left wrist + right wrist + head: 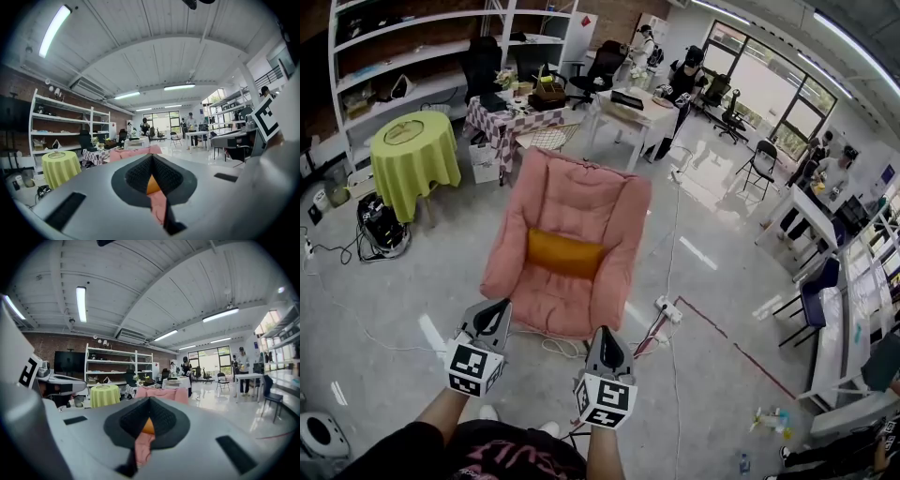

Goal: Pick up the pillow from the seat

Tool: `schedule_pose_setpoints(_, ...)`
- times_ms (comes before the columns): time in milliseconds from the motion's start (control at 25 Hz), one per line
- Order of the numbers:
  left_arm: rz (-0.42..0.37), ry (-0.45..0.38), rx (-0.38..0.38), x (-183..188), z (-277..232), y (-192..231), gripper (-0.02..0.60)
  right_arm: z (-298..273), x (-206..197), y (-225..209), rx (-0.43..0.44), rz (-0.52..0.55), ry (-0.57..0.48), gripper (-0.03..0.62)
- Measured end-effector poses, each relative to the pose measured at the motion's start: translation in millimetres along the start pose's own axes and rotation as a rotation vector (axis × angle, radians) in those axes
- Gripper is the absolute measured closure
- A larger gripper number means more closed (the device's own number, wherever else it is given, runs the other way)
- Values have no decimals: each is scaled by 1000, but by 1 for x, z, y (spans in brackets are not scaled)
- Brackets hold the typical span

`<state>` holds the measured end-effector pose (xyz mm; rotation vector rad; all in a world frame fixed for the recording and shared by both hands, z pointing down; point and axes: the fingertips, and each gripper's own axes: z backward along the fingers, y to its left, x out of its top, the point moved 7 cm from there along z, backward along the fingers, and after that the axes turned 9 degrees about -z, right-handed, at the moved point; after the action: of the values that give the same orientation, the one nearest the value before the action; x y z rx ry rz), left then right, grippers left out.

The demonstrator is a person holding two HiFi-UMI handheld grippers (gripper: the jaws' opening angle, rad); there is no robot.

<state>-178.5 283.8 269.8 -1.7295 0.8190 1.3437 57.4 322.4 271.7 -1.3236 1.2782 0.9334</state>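
Both grippers sit closest to me, low in the head view; left gripper (494, 314) and right gripper (605, 337) side by side over the floor (394, 281), just off the front edge of the pink chair (502, 253); neither touches it. Left jaws pressed together, nothing between them; right jaws likewise closed on nothing. Orange pillow (565, 253) lies crosswise at the back edge of the seat (548, 305), against the backrest (577, 192); well apart from both grippers. Each gripper view shows it only as an orange sliver past the closed jaws, pink cushion below it. Green-clothed round table (412, 155) stands well off the chair's back left corner as I view it; white power strip (667, 309) on the floor near the front right corner.
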Motion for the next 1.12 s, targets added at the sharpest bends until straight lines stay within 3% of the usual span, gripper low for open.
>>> schedule_pose_setpoints(600, 69, 30, 24, -2, -8, -33, 574, 1, -3, -34, 50, 9, 16, 576)
schedule_pose_setpoints(1120, 67, 39, 55, 0, -13, -58, 574, 3, -4, -60, 93, 11, 12, 576)
